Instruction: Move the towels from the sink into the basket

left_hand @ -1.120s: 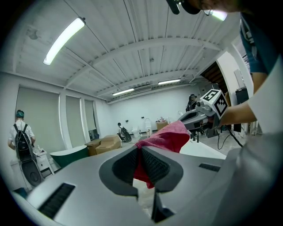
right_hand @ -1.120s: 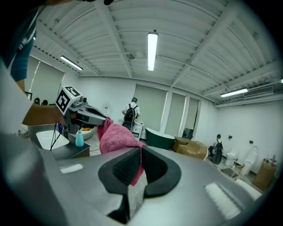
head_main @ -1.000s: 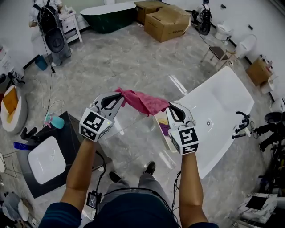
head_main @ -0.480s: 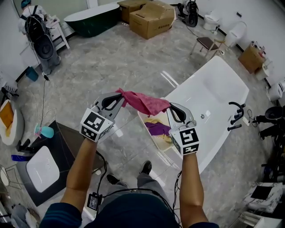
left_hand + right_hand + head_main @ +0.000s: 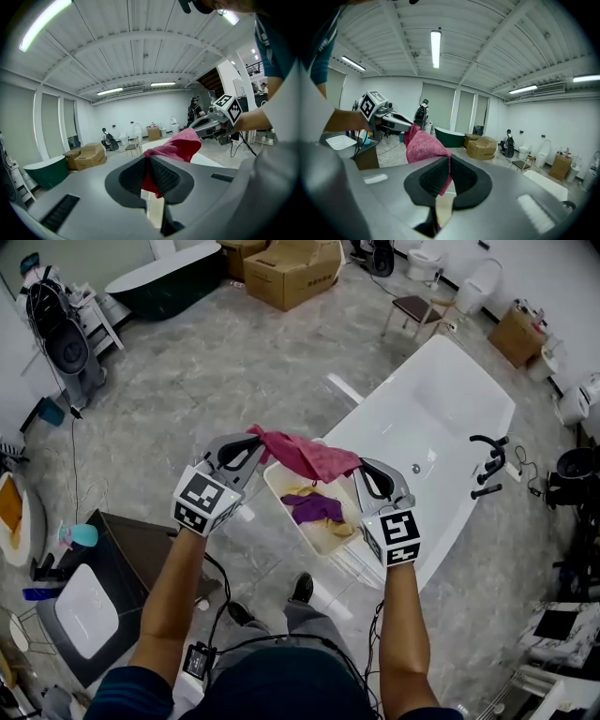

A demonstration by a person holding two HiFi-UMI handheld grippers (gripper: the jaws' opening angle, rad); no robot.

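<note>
Grey stone floor all round, with a long white bathtub (image 5: 441,418) on the right and, at the far end, a dark green bathtub (image 5: 159,287) beside brown cardboard boxes (image 5: 291,268). Centre stage, a crumpled pink towel (image 5: 305,454) hangs in the air, stretched between the two grippers. On its left corner the left gripper (image 5: 251,442) is clenched tight; on its right corner the right gripper (image 5: 362,466) pinches just as firmly, cloth squeezed between the pads in both gripper views. Right beneath sits a pale rectangular plastic basket (image 5: 277,486), beside the white bathtub, with a purple towel (image 5: 314,509) and a yellow towel (image 5: 302,491) inside. Near left, a white square sink (image 5: 84,594) tops a dark cabinet (image 5: 141,545).
</note>
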